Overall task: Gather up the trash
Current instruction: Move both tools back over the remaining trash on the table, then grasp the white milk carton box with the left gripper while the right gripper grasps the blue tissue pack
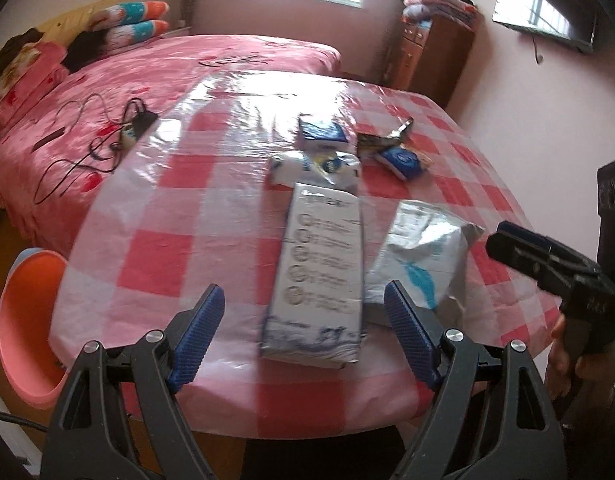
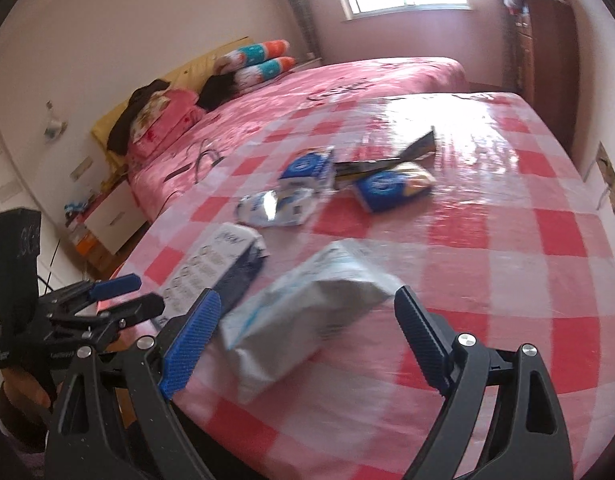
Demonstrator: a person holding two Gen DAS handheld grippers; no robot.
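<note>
**Both grippers spread wide over the trash on the checked bench**

The left gripper point(image 1: 301, 322) has its blue-padded fingers point(image 1: 197, 334) released, spread wide and holding nothing. Between them, in the left wrist view, lies a long white carton point(image 1: 321, 276) flat on the bench, its printed face up and its near end close to the bench edge. It touches neither finger.

The right gripper point(image 2: 307, 332) is likewise released, its fingers point(image 2: 189, 346) wide apart and empty. A crumpled silver-white bag point(image 2: 303, 312) lies between them on the bench, just beside the long white carton point(image 2: 215, 268), which sits to its left in the right wrist view. The same bag point(image 1: 421, 256) shows to the right of the carton in the left wrist view.

Farther along the bench point(image 1: 147, 248), covered in a glossy pink-and-white checked cloth, more trash is gathered near the middle: a flattened white and blue pouch point(image 1: 315, 170) touching the far end of the carton, a small blue and white box point(image 1: 323, 134) behind it, a blue packet point(image 1: 403, 160) to the right, and a dark torn wrapper point(image 1: 383, 138) just beside the packet.

Beyond the bench stands a bed point(image 1: 107, 92) with a pink cover, with black cables point(image 1: 87, 140) lying on it. An orange chair point(image 1: 27, 328) sits at the bench's left edge.
</note>
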